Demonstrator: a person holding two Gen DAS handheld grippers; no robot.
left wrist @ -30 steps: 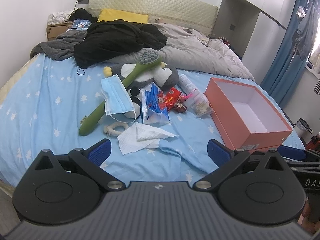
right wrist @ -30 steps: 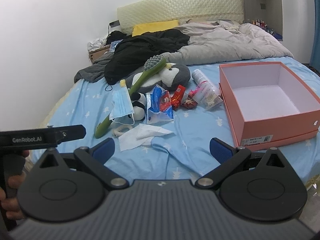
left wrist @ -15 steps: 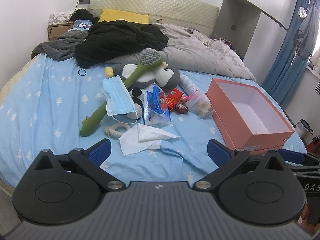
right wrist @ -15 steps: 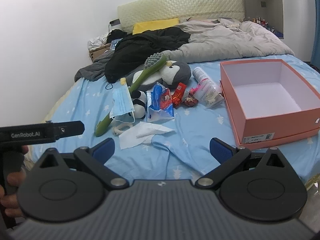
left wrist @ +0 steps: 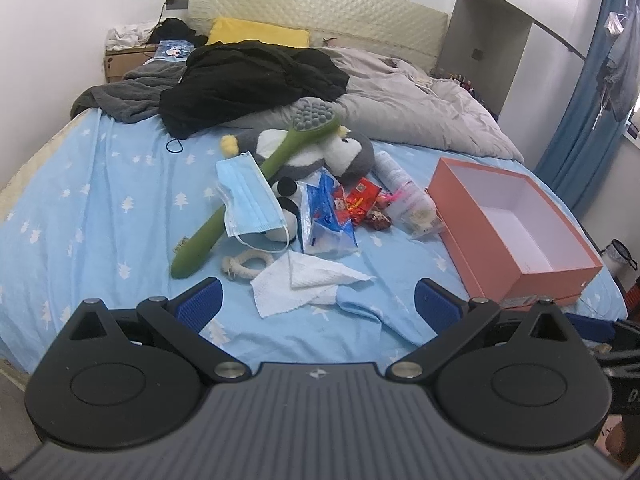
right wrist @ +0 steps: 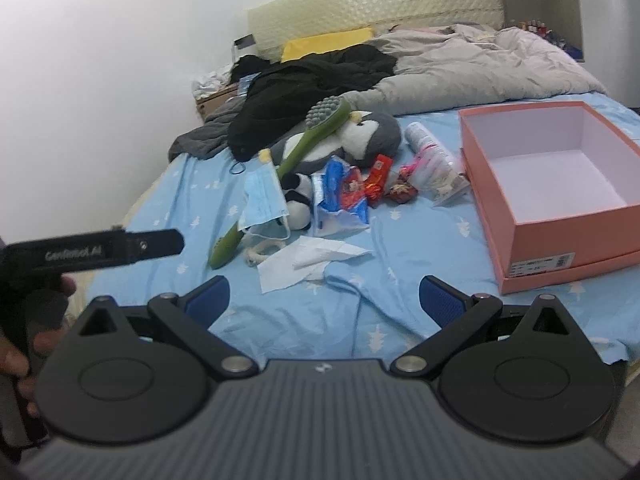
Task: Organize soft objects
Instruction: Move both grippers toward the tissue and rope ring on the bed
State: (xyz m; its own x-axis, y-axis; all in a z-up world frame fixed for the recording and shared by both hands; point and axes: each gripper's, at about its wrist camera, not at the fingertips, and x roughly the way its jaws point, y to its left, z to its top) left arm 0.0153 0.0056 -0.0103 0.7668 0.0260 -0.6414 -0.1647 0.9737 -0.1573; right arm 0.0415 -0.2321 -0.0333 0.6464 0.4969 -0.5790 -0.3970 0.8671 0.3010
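A heap of small things lies mid-bed: a grey penguin plush (left wrist: 344, 152) (right wrist: 368, 136), a small panda plush (left wrist: 286, 200) (right wrist: 298, 196), a blue face mask (left wrist: 250, 196) (right wrist: 262, 200), a green long-handled brush (left wrist: 256, 184) (right wrist: 304, 144), a white rope ring (left wrist: 248, 262), a white tissue (left wrist: 304, 284) (right wrist: 308, 260) and snack packets (left wrist: 360, 200) (right wrist: 360, 188). An open orange box (left wrist: 516, 276) (right wrist: 560, 236) stands empty to the right. My left gripper (left wrist: 318, 306) and right gripper (right wrist: 324, 300) both hover open at the bed's near edge, short of the tissue, holding nothing.
Black clothing (left wrist: 248, 76) and a grey duvet (left wrist: 420, 108) are bunched at the head of the bed, with a yellow pillow (left wrist: 260, 34) behind. A blue curtain (left wrist: 588, 100) hangs at the right. A hand (right wrist: 20, 344) holds the other gripper's handle at the left edge.
Both grippers have drawn slightly back and shifted, so the bed's contents sit a little farther off. Nothing on the bed has moved, and both stay open.
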